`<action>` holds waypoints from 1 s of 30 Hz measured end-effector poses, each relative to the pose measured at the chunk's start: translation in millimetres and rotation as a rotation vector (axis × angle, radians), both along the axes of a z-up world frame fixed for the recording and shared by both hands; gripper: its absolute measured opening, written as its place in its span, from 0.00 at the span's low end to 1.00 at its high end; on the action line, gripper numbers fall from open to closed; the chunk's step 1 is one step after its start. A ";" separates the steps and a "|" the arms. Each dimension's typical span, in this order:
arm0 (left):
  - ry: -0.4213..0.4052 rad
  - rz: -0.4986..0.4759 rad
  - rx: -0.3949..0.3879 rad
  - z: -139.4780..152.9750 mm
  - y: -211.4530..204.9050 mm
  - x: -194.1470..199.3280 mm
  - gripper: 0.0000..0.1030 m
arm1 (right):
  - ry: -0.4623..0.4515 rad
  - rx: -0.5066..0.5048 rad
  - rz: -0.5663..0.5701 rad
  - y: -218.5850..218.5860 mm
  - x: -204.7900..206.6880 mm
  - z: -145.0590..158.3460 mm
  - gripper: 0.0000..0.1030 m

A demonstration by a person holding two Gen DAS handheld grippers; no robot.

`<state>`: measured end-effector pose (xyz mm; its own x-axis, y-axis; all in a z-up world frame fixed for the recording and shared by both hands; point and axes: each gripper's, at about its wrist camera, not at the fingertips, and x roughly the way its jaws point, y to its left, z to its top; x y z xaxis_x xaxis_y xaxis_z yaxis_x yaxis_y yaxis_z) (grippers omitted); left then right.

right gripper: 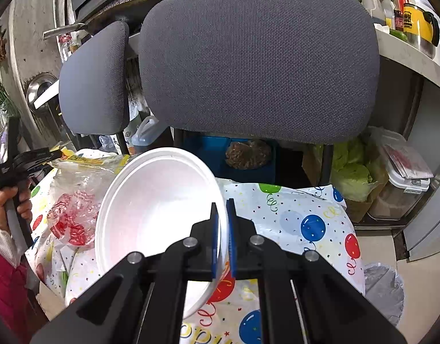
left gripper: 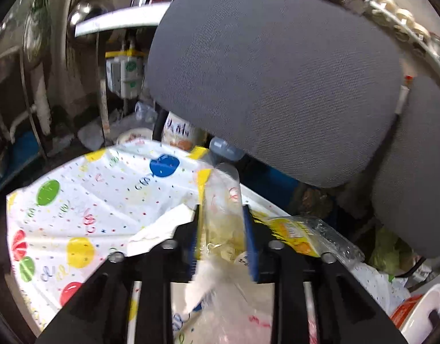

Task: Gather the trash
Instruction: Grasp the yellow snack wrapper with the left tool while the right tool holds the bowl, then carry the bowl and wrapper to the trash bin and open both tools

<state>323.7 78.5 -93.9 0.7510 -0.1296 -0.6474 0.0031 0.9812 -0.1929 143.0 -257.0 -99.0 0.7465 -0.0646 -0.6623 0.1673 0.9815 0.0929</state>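
Note:
My left gripper (left gripper: 222, 215) is shut on a clear plastic wrapper (left gripper: 223, 200) with yellow print, held above the balloon-patterned tablecloth (left gripper: 85, 200). A crumpled white tissue (left gripper: 159, 226) lies just left of its fingers, and another clear yellow-labelled wrapper (left gripper: 306, 232) lies to the right. My right gripper (right gripper: 223, 209) is shut on the rim of a white foam bowl (right gripper: 159, 209), tilted above the table. The left gripper (right gripper: 27, 157) shows at the far left of the right wrist view, with a clear bag with red print (right gripper: 70, 218) beside the bowl.
A grey office chair back (right gripper: 257, 60) stands close behind the table, with a second grey chair (right gripper: 93, 80) beside it. A lined trash bin (right gripper: 383, 292) sits on the floor at lower right. A shelf of bottles (right gripper: 386, 0) and storage boxes (right gripper: 403, 172) are at right.

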 end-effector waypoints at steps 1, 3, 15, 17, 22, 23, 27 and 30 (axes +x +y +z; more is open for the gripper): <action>-0.021 -0.004 0.011 5.3 -1.8 -9.0 0.19 | -0.005 0.001 0.002 0.5 -2.6 1.6 0.06; -0.066 -0.013 0.021 17.3 -4.4 -28.0 0.16 | -0.024 0.001 0.006 1.7 -10.7 6.3 0.06; -0.287 -0.178 -0.072 90.1 -44.5 -154.4 0.13 | -0.115 0.043 -0.089 -42.5 -82.4 29.3 0.06; -0.290 -0.241 -0.056 85.8 -74.1 -174.7 0.13 | -0.119 0.051 -0.123 -56.9 -98.7 29.5 0.06; -0.236 -0.441 -0.058 56.8 -150.8 -214.5 0.13 | -0.107 0.051 -0.257 -107.2 -150.8 22.1 0.06; -0.223 -0.482 -0.060 50.6 -166.6 -220.6 0.13 | -0.102 0.038 -0.301 -120.0 -165.2 20.0 0.06; -0.173 -0.628 -0.067 31.1 -224.3 -242.2 0.14 | -0.084 0.051 -0.457 -172.2 -222.5 8.5 0.07; -0.155 -0.727 -0.045 20.1 -272.8 -261.4 0.14 | -0.054 0.036 -0.582 -206.6 -263.8 -2.0 0.07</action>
<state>62.3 -194.3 -73.8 0.5477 -0.6523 -0.5239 0.6790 0.7125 -0.1772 -120.8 -463.6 -101.0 0.6277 -0.4524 -0.6335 0.6719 0.7258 0.1475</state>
